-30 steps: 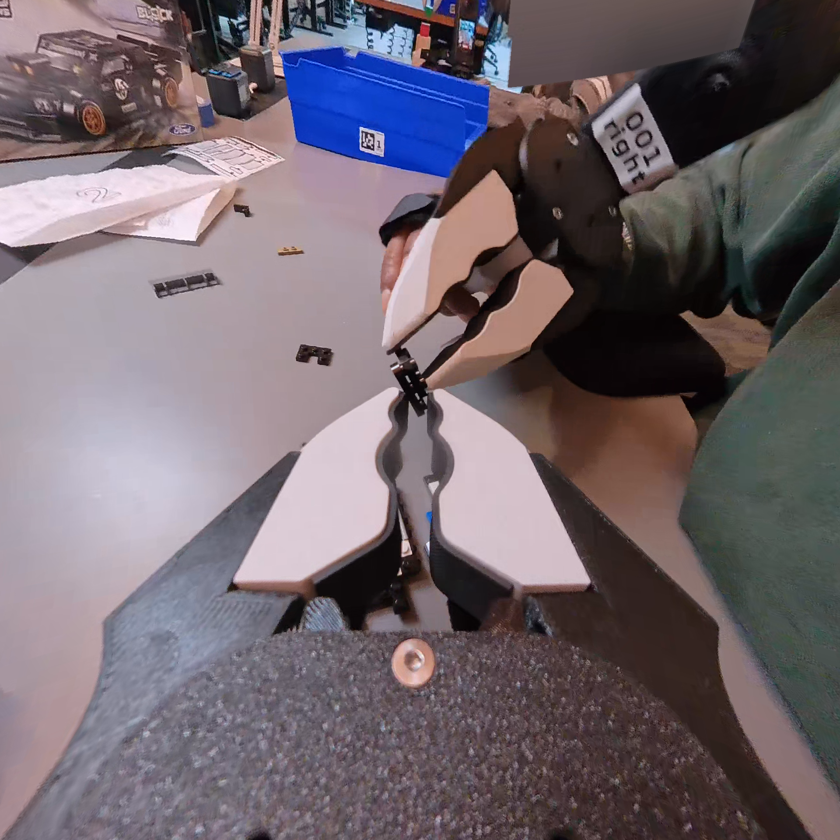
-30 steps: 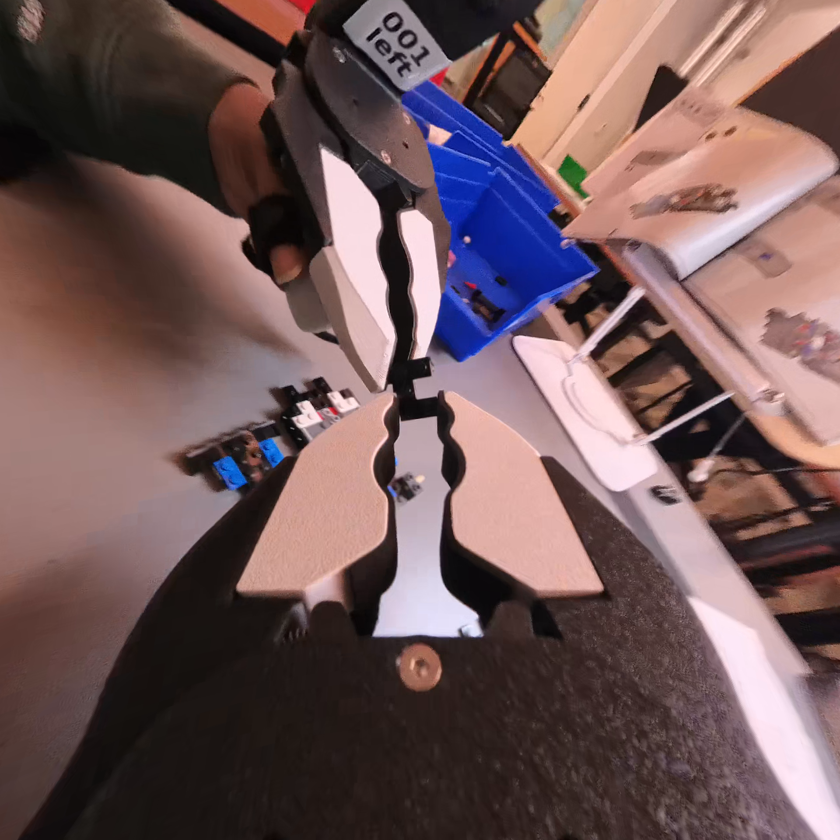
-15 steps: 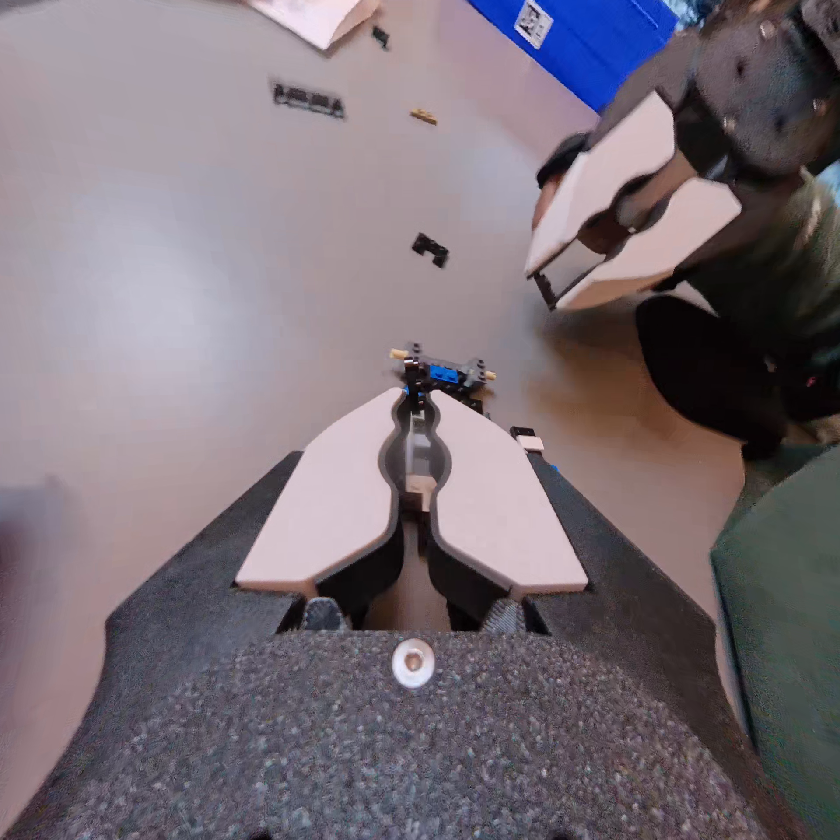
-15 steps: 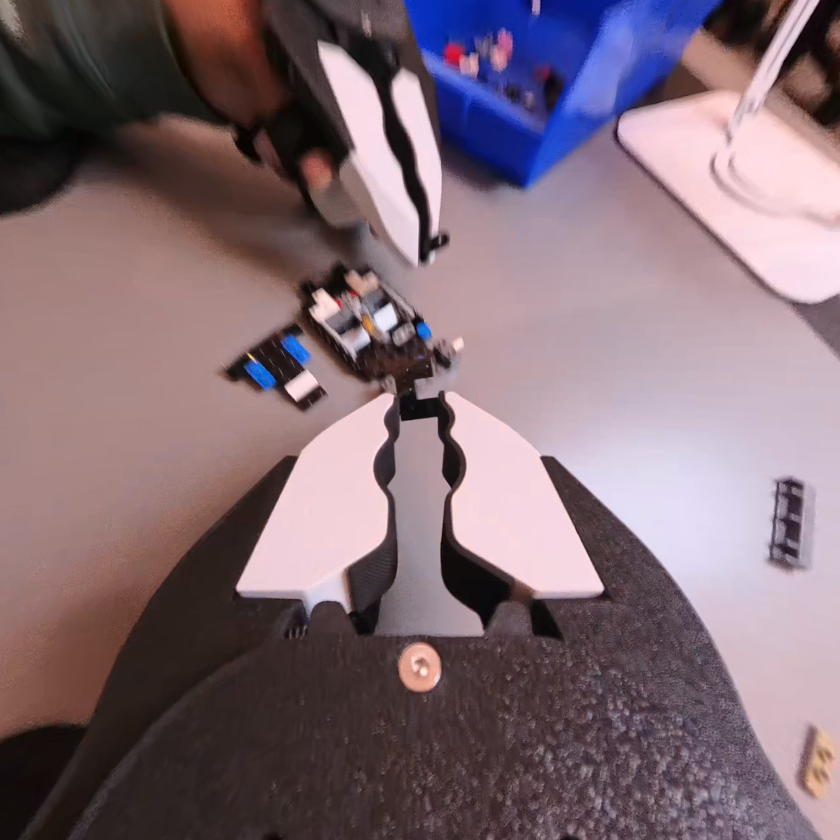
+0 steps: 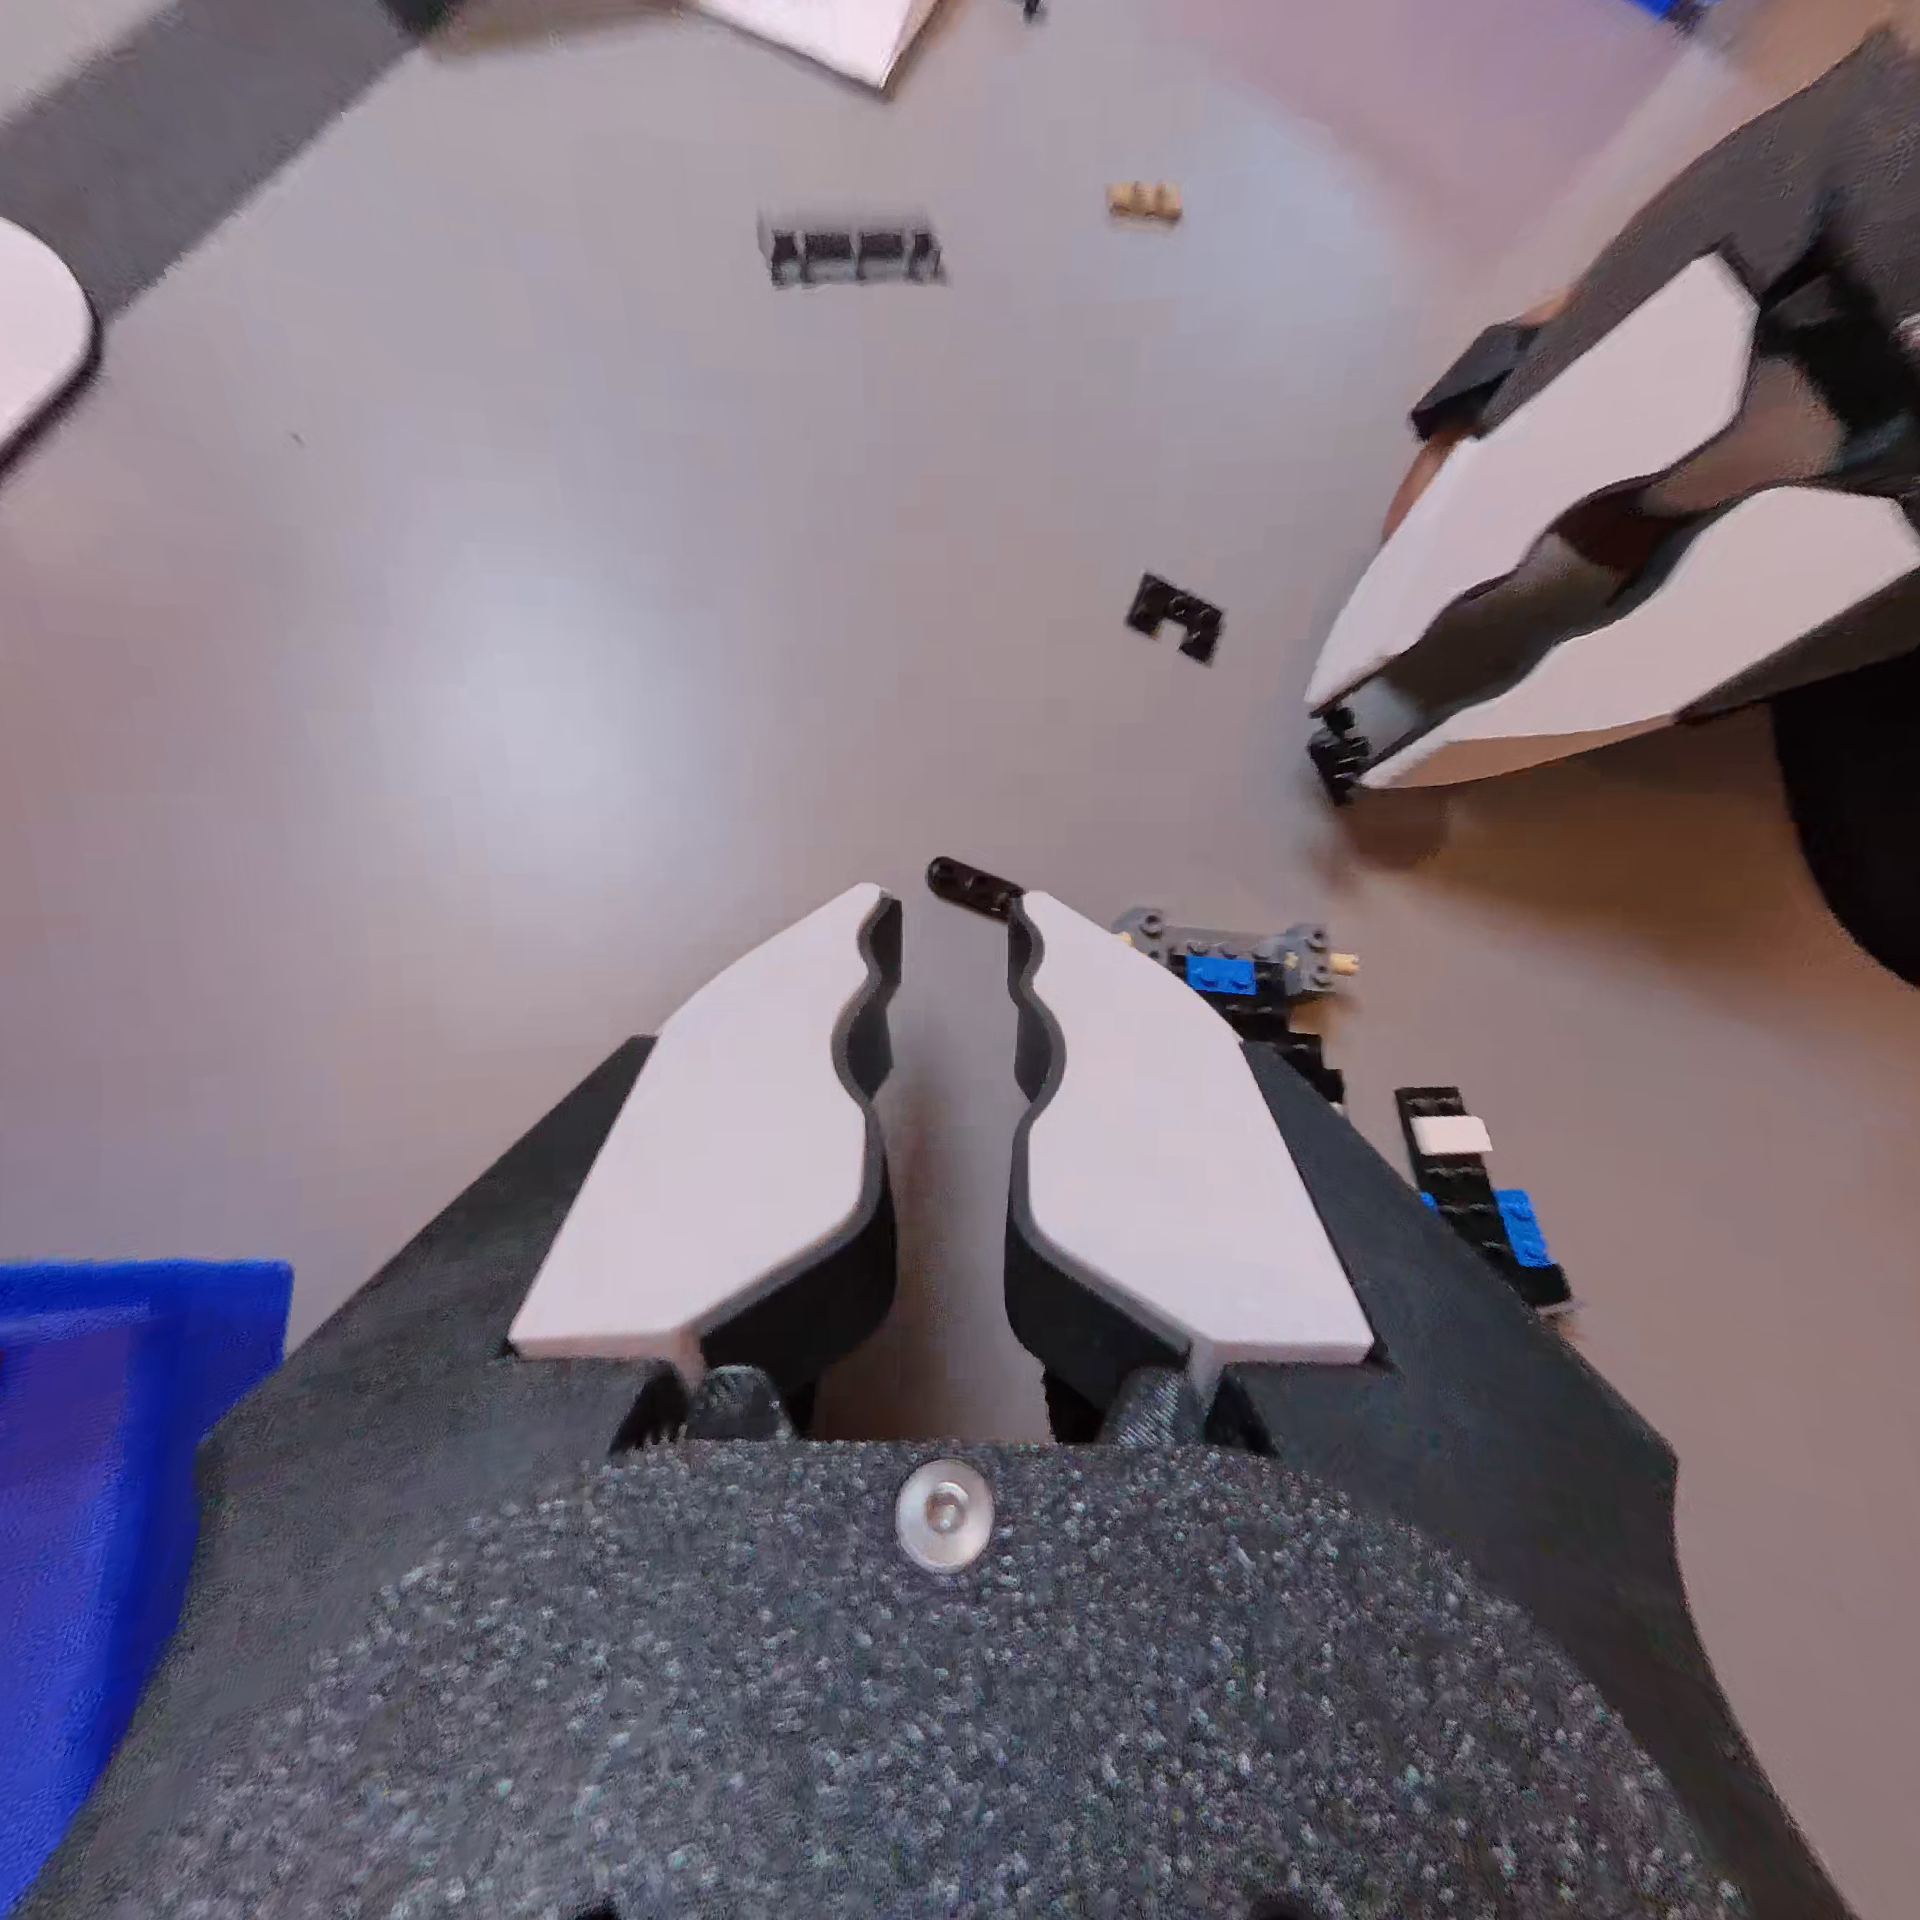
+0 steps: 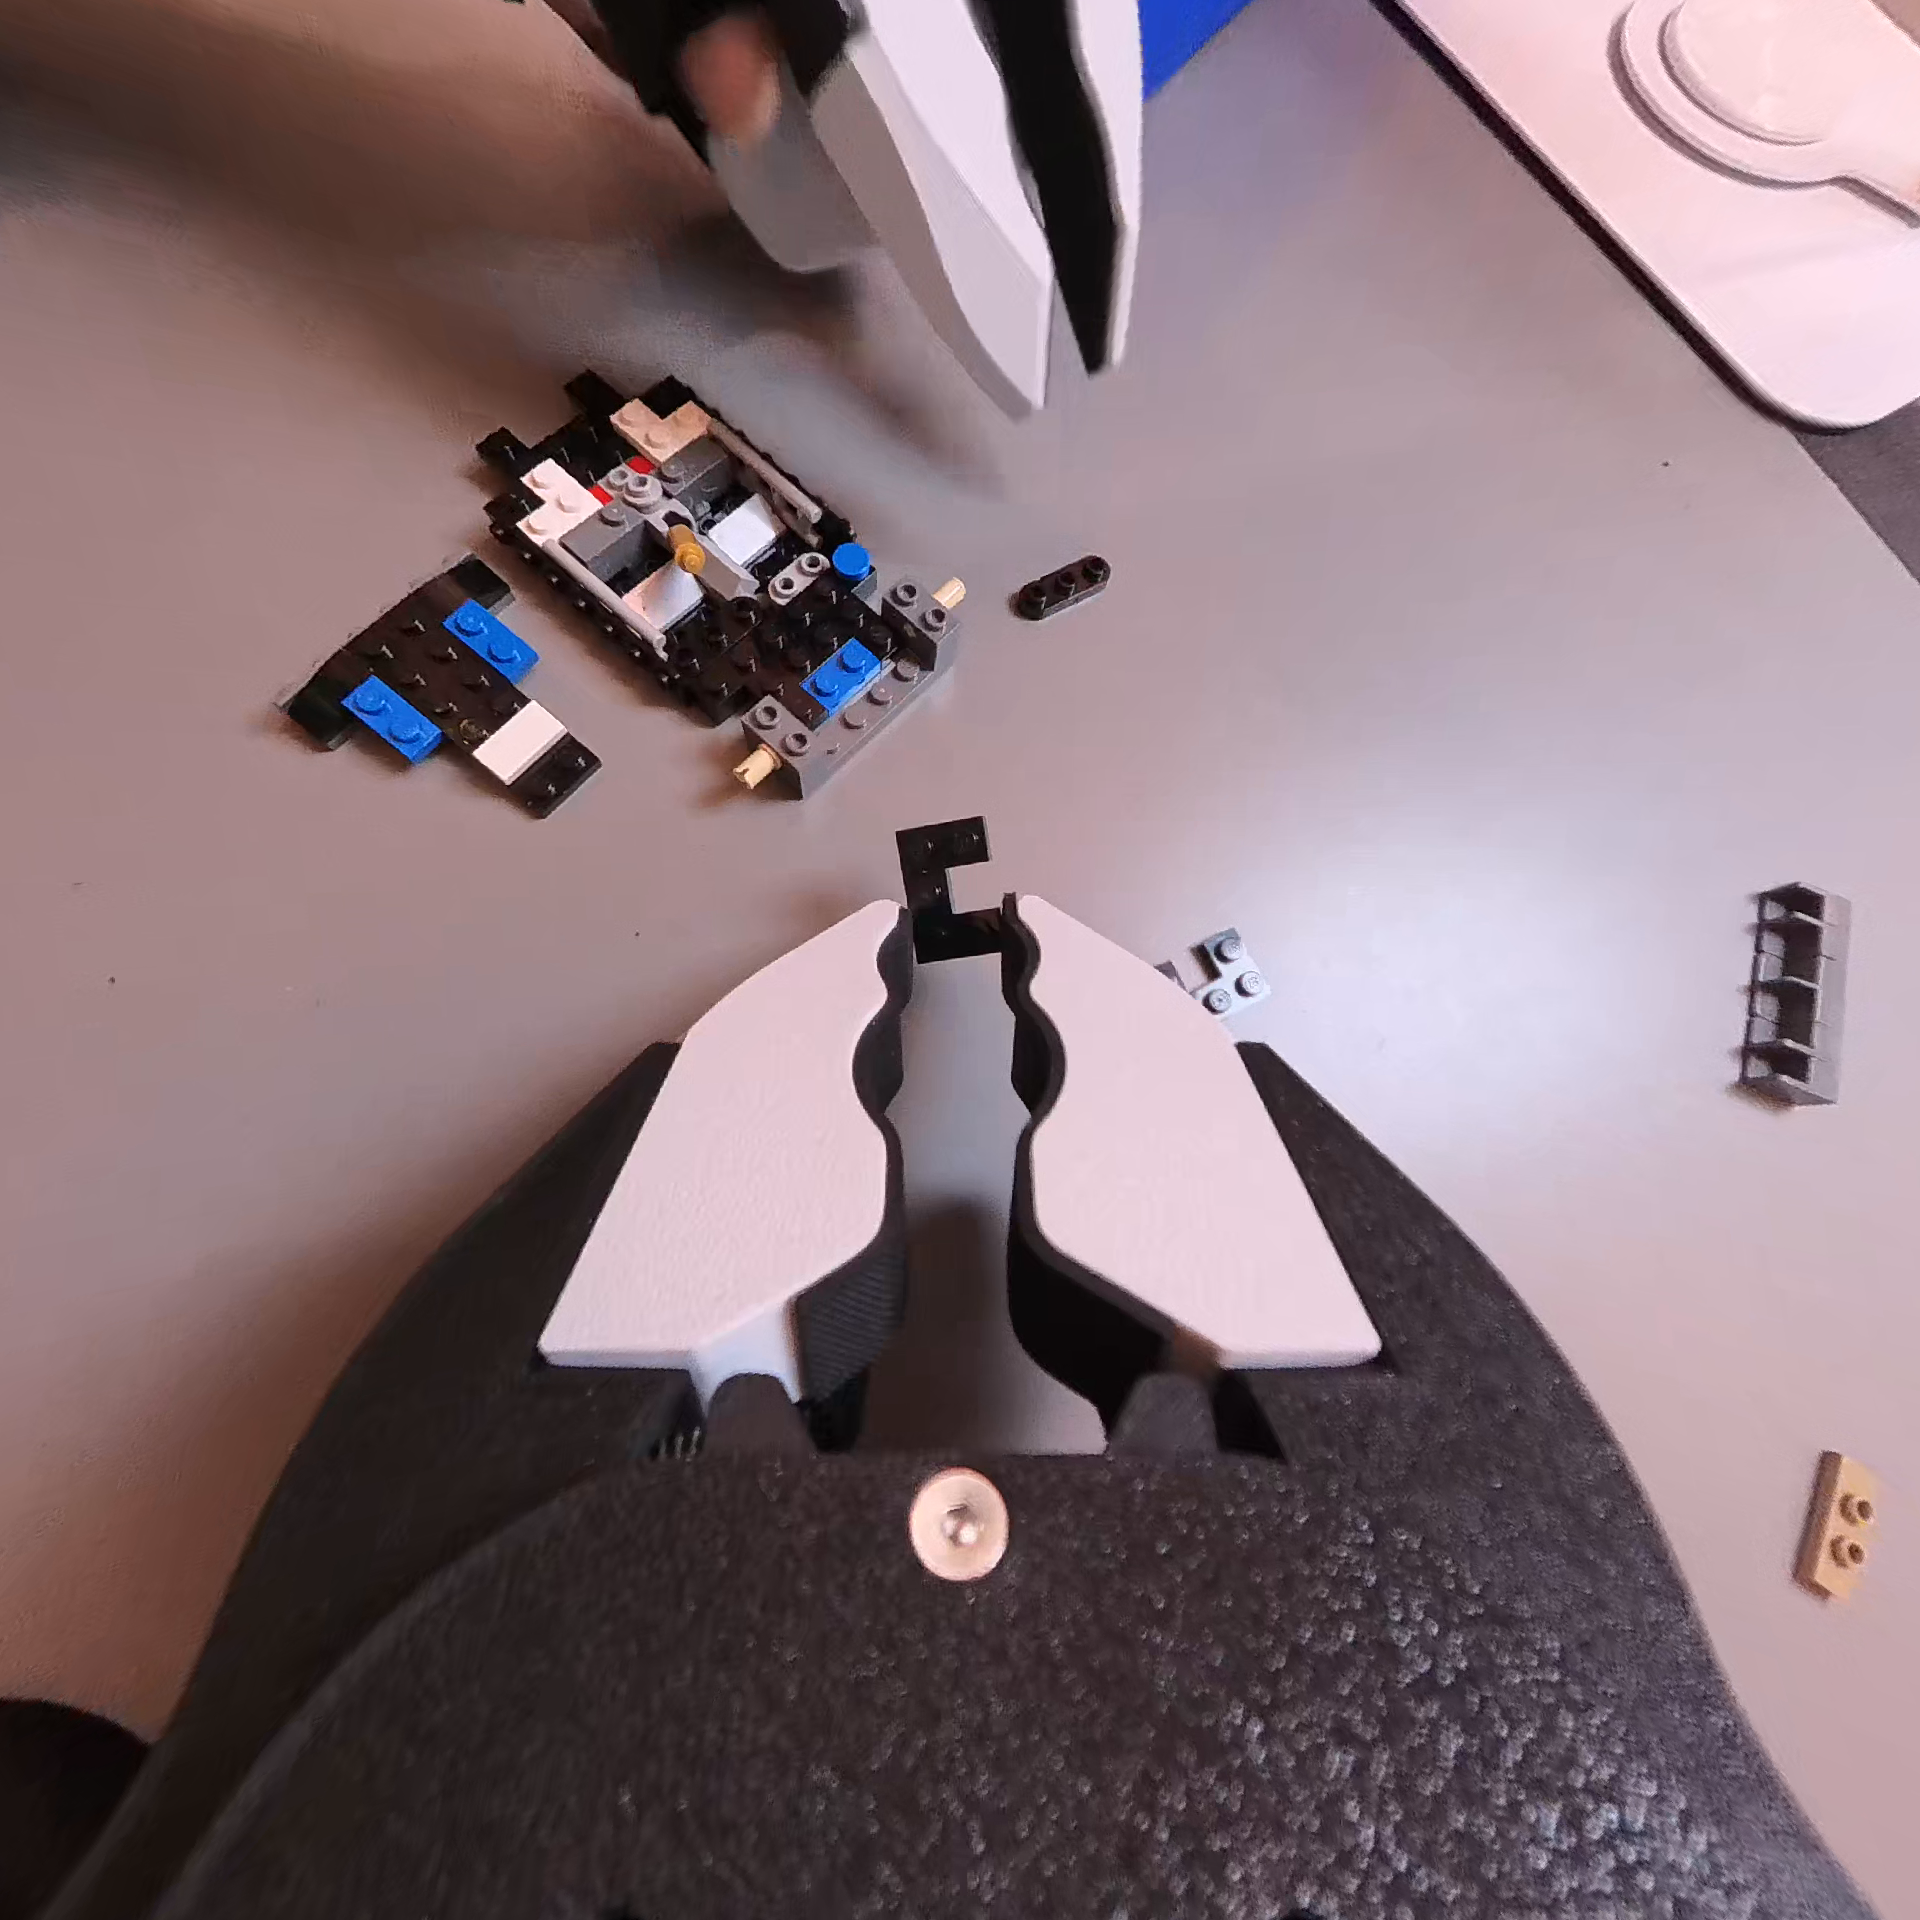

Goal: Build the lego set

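Left tool (image 5: 951,904): fingers parted, holding nothing; it hangs low over the desk (image 5: 520,644) with a small black link piece (image 5: 971,885) lying just beyond its tips, untouched as far as I can see.
Right tool (image 6: 961,914): clamped on a black C-shaped plate (image 6: 945,888), pinched by its lower arm so the upper arm juts free, likely to leave its studs clear.
Chassis build (image 6: 717,582): flat on the desk just ahead of the right tool, studs up; the link piece lies just right of it.
Blue-and-black panel (image 6: 447,686): just left of the chassis, apart from it.
Strays: a grey grille piece (image 6: 1795,992) and a tan plate (image 6: 1839,1522), well right of the chassis.
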Demonstrator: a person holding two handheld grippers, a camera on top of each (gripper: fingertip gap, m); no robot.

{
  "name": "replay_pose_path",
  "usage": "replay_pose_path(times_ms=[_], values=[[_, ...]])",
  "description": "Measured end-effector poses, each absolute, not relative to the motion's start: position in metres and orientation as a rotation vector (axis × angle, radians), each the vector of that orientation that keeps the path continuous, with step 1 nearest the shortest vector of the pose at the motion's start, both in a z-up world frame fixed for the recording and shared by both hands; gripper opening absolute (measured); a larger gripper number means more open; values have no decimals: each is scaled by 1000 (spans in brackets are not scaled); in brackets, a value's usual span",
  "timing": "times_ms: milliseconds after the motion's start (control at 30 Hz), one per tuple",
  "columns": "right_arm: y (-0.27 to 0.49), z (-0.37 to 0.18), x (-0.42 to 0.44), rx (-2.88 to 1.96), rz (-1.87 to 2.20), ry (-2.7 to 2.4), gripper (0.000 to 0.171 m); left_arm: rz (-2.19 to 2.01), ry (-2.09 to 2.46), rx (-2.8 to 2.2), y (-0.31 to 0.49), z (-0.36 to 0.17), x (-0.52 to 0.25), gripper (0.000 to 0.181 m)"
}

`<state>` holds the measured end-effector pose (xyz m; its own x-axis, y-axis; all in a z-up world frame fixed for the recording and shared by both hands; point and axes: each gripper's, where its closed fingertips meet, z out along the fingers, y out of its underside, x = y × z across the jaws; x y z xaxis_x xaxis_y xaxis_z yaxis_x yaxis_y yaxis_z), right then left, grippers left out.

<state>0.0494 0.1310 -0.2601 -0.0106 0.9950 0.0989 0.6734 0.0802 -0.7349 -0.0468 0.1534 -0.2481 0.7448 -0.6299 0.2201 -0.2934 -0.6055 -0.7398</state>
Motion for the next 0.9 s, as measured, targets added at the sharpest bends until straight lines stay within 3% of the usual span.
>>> replay_pose_path(times_ms=[367,567,633,800,900], values=[[87,-215,13,-1311,783,-1738,16,-1145,627,-2056,71,-213,15,26],[73,-213,6,-1255,724,-1770,16,-1184,545,-2039,70,-211,12,16],[71,-217,6,-1251,681,-1799,16,-1177,574,-2043,65,-213,14,7],[53,-251,34,-1347,631,-2124,15,-1059,743,-2141,49,-237,21,6],[72,-277,61,-1488,405,-2231,16,-970,754,-2146,54,-240,17,10]])
